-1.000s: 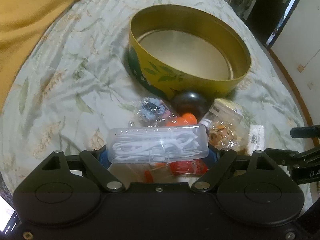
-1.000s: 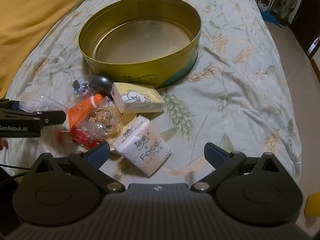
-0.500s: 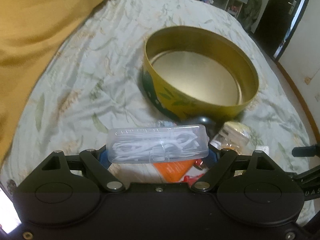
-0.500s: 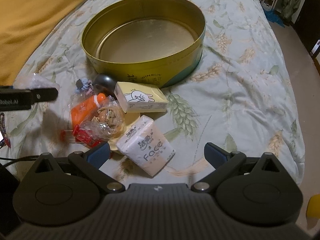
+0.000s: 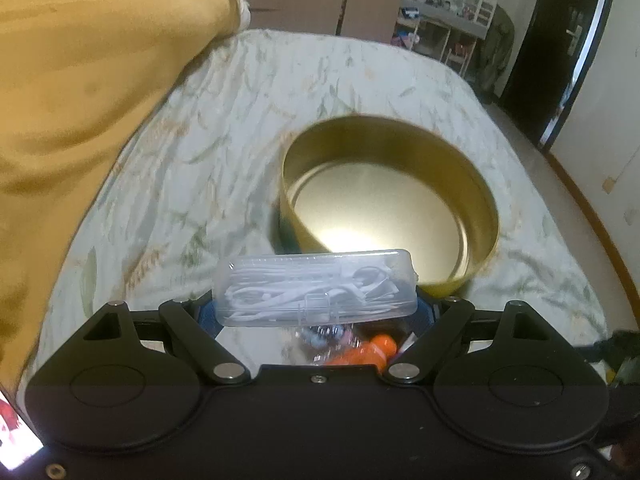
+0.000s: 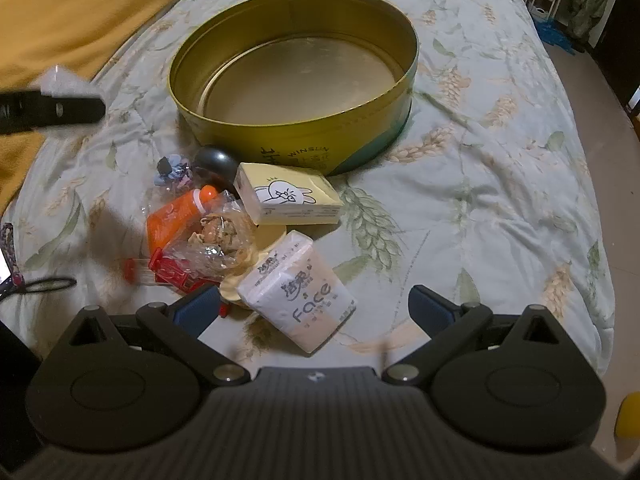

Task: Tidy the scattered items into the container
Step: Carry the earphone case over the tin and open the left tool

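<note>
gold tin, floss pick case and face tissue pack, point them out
gold tin [image 6: 304, 136], right wrist view, front outer wall
floss pick case [image 5: 316, 286], left wrist view, clear front face
face tissue pack [image 6: 298, 288], right wrist view, printed top

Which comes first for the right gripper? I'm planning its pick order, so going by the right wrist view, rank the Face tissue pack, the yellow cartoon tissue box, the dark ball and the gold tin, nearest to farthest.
1. Face tissue pack: just ahead, between the open right gripper fingers.
2. Yellow cartoon tissue box: beyond it, mid-pile.
3. Dark ball: slightly farther, left, against the tin.
4. Gold tin: farthest, behind everything.

Tissue pack [image 6: 298, 292]: "Face". Yellow tin [image 6: 304, 148] wall: "WINSUN". Other print unreadable.
</note>
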